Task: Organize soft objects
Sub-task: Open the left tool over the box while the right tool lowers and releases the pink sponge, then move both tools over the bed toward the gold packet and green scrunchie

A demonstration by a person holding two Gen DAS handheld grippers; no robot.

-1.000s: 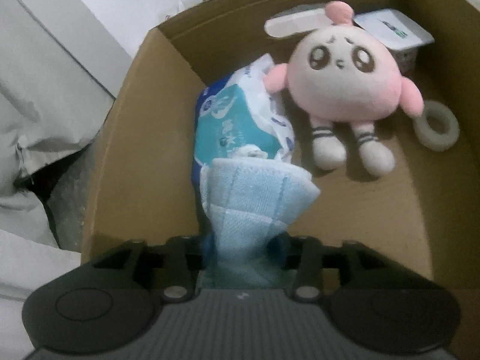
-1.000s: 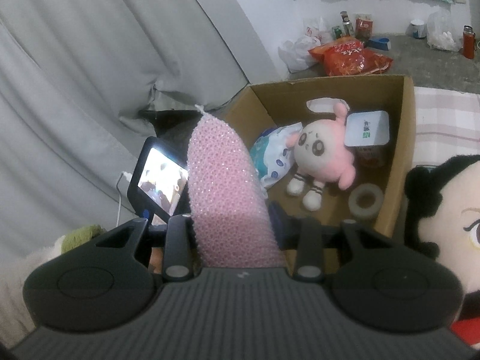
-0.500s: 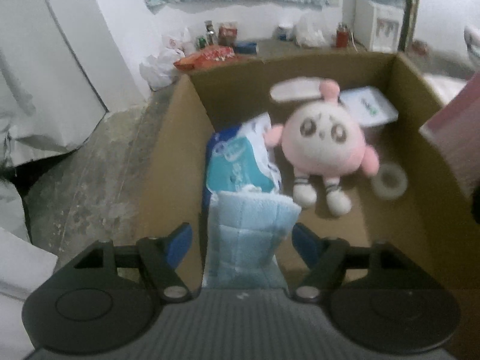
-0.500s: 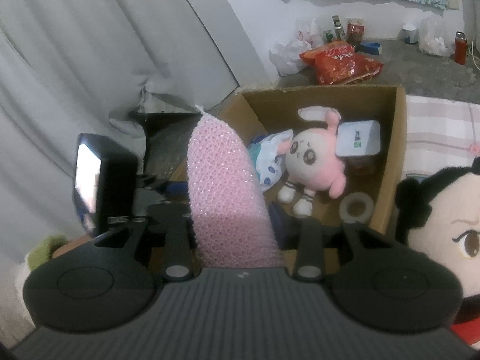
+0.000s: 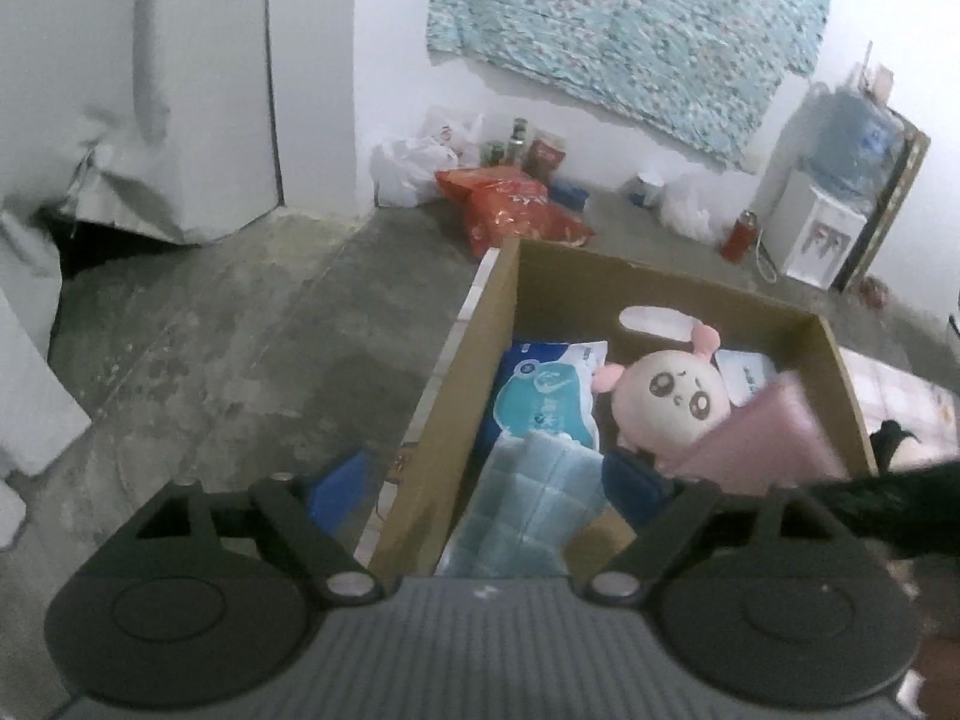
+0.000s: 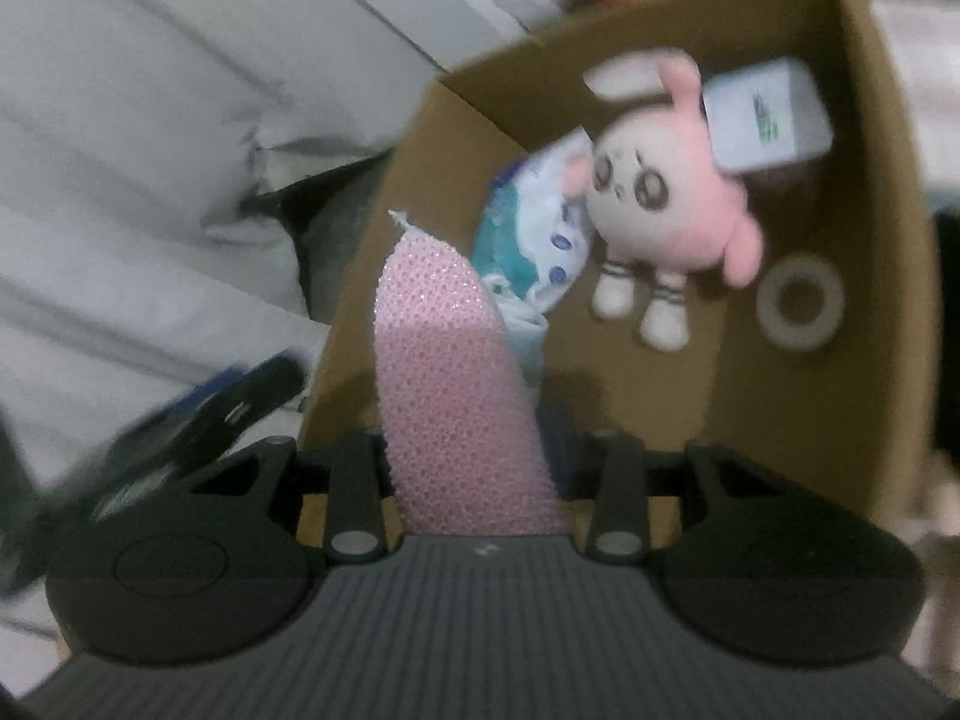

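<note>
While the left gripper (image 5: 489, 498), fingers newly spread, had let the blue cloth (image 5: 528, 504) rest in the cardboard box (image 5: 456, 396), the right gripper (image 6: 474, 468) pinched the pink sponge (image 6: 456, 396) above it, evidently for placing.

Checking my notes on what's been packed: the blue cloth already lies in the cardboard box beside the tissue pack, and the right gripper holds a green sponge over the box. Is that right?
Not quite: the sponge in the right gripper is pink, not green, as the right wrist view shows. The rest stands: the blue cloth lies in the cardboard box beside the tissue pack.
</note>
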